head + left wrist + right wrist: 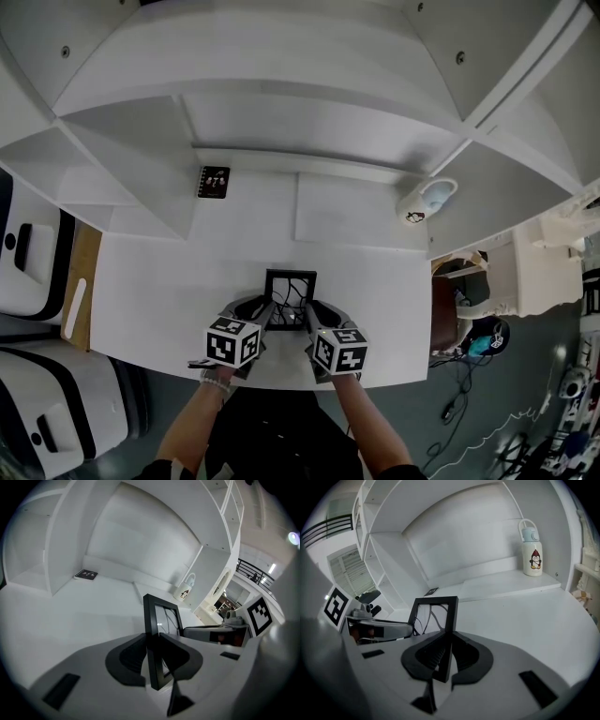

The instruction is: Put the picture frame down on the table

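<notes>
1. The left gripper (pixel 152 657) pinches one side rail of the picture frame (pixel 161 620), with a dark pad pressed on each face. The right gripper (pixel 446 657) clamps the opposite rail in the same way.
2. Held between the two, the frame stands upright or nearly so. It is over the near middle of the white table (pixel 150 281), just inside the front edge.
3. Whether its bottom rail touches the tabletop I cannot tell (the jaws and marker cubes cover that edge in the head view).
4. Progress, as I judge it: the frame is low and in place over the table, so the carrying looks nearly finished. What is left is to seat the lower rail or lay the frame flat, then spread both pairs of jaws and draw them clear.
5. The frame is roughly square, with thin black rails around a white sheet that bears dark, curving lines. It looks light and stiff, and it seems fairly balanced in a grip on both sides.
6. Farther out, a penguin bottle (pixel 530 550) stands on the raised ledge at the back right. A small black booklet (pixel 214 182) lies at the back left. Both are well apart from the frame, and white shelving rises behind them.
</notes>
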Tool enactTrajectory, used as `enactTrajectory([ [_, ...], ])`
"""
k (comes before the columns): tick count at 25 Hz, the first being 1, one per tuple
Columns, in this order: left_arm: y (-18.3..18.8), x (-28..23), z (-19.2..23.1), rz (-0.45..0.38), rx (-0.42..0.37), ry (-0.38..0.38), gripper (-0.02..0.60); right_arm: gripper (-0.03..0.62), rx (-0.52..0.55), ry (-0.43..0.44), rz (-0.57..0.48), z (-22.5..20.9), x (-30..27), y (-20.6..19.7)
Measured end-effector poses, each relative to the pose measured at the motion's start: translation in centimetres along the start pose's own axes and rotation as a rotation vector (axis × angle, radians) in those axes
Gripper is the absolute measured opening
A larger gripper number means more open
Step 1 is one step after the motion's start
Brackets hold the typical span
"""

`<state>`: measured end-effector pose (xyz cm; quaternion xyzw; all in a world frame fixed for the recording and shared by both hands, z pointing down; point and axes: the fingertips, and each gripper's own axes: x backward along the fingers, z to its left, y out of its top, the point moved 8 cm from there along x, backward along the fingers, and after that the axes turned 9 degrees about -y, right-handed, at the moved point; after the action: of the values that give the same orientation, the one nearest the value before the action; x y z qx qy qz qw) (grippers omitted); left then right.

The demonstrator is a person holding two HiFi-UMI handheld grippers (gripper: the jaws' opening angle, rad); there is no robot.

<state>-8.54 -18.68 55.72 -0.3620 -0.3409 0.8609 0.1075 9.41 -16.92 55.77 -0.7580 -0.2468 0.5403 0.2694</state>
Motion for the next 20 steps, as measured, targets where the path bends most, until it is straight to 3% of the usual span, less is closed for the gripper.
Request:
enactTrajectory([
  [5, 0.1, -1.1, 1.3, 0.047, 0.099, -0.023, 0.087, 0.043, 0.006, -0.005, 0.030, -0.4, -1.1, 0.1],
  [12, -0.3, -2.1, 2.4, 0.098, 0.156, -0.019, 0.087, 0.043, -0.005, -0.009, 0.051, -0.6, -2.1, -0.1],
  [16, -0.6, -2.5, 2.6, 0.126, 0.150, 0.008, 0.087, 0.041, 0.003, -0.022, 0.062, -0.6, -2.6, -0.3],
  [20, -0.5, -3.2, 2.6, 0.161, 0.092, 0.040, 0.087, 0.040, 0.015, -0.034, 0.075, -0.7, -2.9, -0.5],
])
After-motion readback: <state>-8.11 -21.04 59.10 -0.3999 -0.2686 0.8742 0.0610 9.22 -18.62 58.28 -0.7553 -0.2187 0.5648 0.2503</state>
